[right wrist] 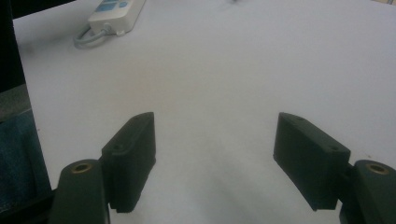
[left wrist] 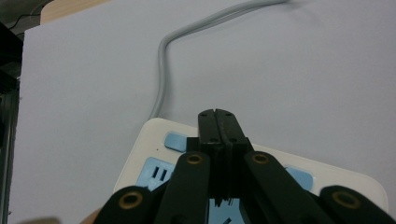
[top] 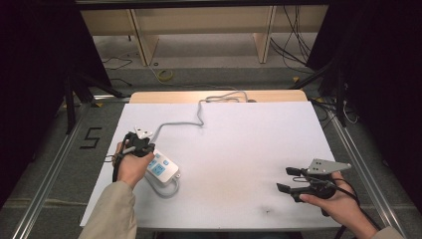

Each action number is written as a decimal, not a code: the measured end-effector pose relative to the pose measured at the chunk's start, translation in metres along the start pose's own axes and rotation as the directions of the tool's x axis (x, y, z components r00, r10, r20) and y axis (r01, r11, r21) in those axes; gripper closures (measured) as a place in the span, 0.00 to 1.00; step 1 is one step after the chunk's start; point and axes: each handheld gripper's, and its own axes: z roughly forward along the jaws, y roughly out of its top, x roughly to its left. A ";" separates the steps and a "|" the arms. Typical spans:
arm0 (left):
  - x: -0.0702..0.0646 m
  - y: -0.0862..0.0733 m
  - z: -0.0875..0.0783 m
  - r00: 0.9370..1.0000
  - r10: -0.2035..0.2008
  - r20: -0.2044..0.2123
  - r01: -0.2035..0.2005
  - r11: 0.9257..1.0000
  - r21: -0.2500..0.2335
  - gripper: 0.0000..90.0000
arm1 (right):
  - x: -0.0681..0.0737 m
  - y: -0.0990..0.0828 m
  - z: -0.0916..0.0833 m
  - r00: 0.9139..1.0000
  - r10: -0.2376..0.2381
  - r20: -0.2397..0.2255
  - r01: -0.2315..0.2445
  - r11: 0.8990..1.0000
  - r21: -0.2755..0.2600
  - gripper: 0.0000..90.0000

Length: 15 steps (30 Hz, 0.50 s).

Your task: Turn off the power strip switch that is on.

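Observation:
A white power strip (top: 162,171) with blue sockets lies at the front left of the white table top (top: 239,144). Its grey cable (top: 199,117) snakes toward the back edge. My left gripper (top: 142,148) hovers over the strip's far end, jaws shut with nothing between them. In the left gripper view the closed tips (left wrist: 218,114) sit just above the strip (left wrist: 154,135), and the cable (left wrist: 163,60) runs away ahead. My right gripper (top: 286,179) is held at the front right, open and empty. Its jaws (right wrist: 215,123) point across bare table toward the strip (right wrist: 114,11).
A short loop of grey cable (top: 171,191) curls at the strip's near end. A small dark mark (top: 268,211) sits near the front edge. Beyond the table lie floor cables (top: 164,74), shelf legs and a taped "5" (top: 91,138) at left.

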 end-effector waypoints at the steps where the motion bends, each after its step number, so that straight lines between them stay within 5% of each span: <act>1: 0.001 0.000 0.001 1.000 0.000 -0.001 0.000 1.000 0.002 1.00 | 0.000 0.000 0.000 1.000 0.001 0.000 -0.001 1.000 0.000 0.33; 15: -0.001 0.003 0.015 1.000 0.008 0.019 -0.009 0.998 0.058 1.00 | 0.000 0.000 0.000 1.000 0.003 -0.001 -0.003 1.000 0.003 0.33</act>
